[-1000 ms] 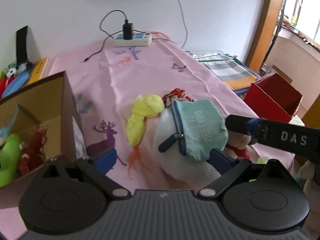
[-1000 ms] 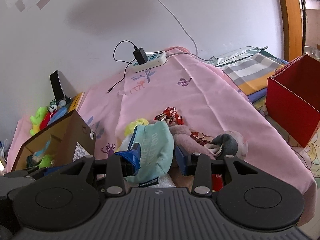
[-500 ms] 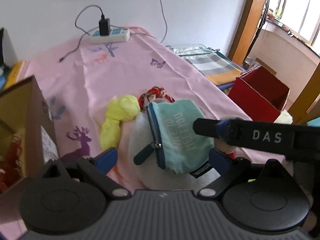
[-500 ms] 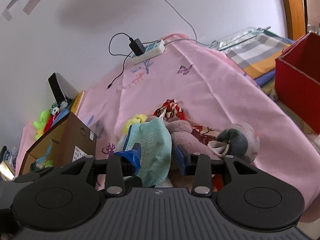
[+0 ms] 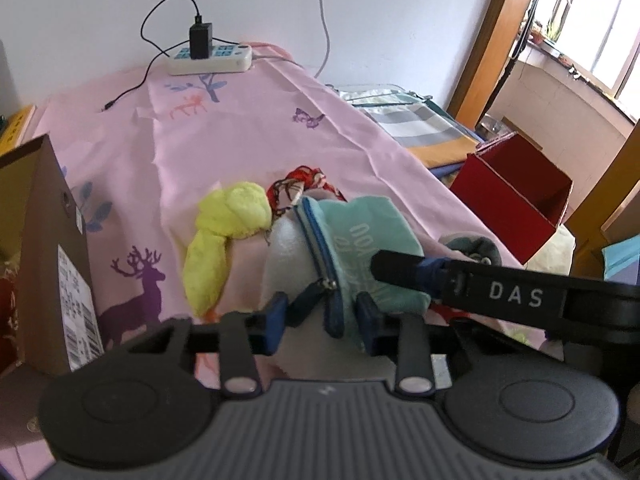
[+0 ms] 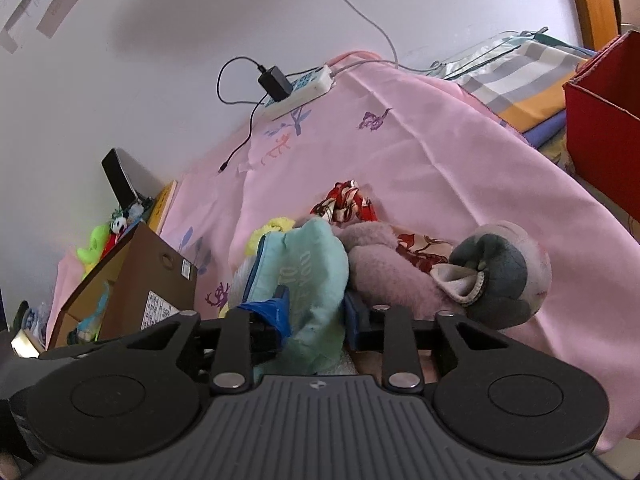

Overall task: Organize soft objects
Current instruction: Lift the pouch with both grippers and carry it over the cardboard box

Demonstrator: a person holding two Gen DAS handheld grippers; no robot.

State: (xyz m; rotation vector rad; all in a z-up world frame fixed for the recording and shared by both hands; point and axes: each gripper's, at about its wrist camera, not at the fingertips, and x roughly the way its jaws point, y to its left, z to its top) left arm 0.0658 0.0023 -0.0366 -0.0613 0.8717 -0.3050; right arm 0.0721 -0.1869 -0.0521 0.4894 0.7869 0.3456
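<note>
Both grippers clamped the teal zip pouch [image 5: 360, 236]: left gripper [image 5: 322, 320] on its zipper end, right gripper [image 6: 316, 312] pinching the opposite side.

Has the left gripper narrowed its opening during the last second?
Yes. The left gripper fingers now flank the teal pouch zipper end; earlier they sat far wider apart.

- the left wrist view sits low over the near edge of the pink cloth [image 5: 248, 128], facing the far wall and the power strip [image 5: 210, 60].
- the right wrist view looks the same way from further right, tilted, perhaps a little lower.
- both sit very near the teal pouch [image 5: 360, 236] [image 6: 316, 264].
- both share the cardboard box [image 5: 44, 248] [image 6: 136, 276], the red box [image 5: 508, 196] [image 6: 600, 128] and the strip [image 6: 298, 90].
</note>
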